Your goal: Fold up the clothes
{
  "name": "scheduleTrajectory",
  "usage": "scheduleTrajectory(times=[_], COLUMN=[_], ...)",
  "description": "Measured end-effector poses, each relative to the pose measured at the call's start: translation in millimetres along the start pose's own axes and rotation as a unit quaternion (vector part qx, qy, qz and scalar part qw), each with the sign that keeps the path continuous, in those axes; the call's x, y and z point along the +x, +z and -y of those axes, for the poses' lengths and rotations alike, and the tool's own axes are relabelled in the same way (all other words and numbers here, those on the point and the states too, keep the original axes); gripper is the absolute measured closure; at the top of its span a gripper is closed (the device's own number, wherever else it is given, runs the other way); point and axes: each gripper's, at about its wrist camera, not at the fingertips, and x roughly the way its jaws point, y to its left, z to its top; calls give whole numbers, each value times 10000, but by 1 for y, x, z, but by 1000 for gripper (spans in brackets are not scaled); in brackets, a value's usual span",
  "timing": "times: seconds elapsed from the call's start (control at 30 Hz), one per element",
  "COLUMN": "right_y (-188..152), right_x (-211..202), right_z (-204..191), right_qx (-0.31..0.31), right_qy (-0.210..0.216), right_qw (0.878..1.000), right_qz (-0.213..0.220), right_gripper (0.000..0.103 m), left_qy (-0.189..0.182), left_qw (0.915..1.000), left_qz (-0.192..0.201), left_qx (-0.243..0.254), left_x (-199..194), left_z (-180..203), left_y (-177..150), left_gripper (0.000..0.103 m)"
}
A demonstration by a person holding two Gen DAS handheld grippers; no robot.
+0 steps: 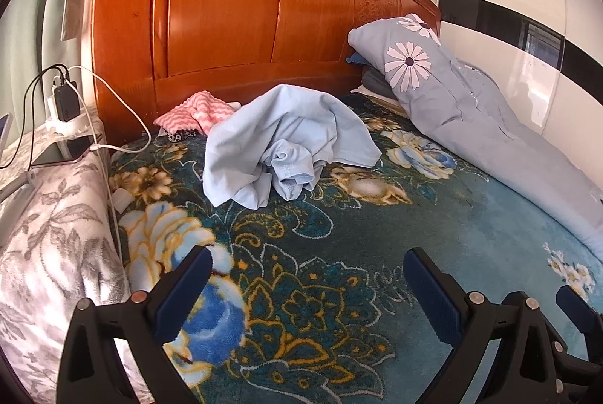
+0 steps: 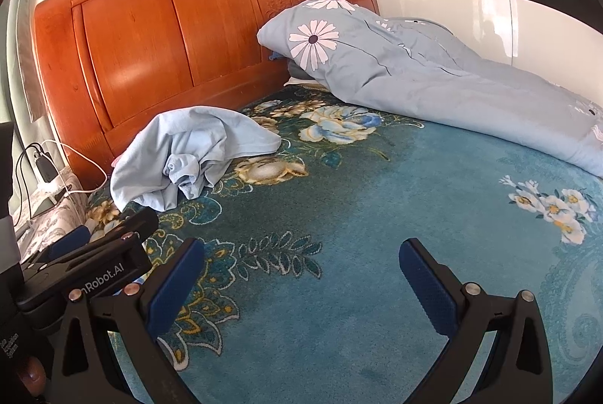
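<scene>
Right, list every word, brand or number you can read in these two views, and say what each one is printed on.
"nRobot.AI": white letters on the body of the left gripper, seen in the right wrist view; the start of the word is hidden by the right gripper's finger.
Small white lettering at the bottom left edge of that view: too small and cut off to read.
Nothing else carries readable text in either view.

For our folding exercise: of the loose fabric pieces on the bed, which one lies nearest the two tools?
The crumpled light blue garment; the pink zigzag cloth lies behind it against the headboard.
</scene>
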Motion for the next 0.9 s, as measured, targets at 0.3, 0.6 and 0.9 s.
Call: scheduleTrajectory(times=[0.3, 0.6, 0.9], right_y=[-1, -1, -2], right_x=[0, -1, 1], right_z=[0, 2, 3], right_qx=[-91, -22, 33], right_qy=[-82, -56, -105], right_qw=[9999, 10000, 9999], right_qz=[4, 33, -8], right_gripper=[0, 0, 0], left_qy=[67, 359, 305], left_qw=[9997, 9982, 9989], left_qz=[204, 442, 351], left_qx=[90, 173, 58], left_x=[-3, -5, -1], left_z=[3, 7, 5], left_y=[-2, -3, -6], left_gripper=[0, 0, 0])
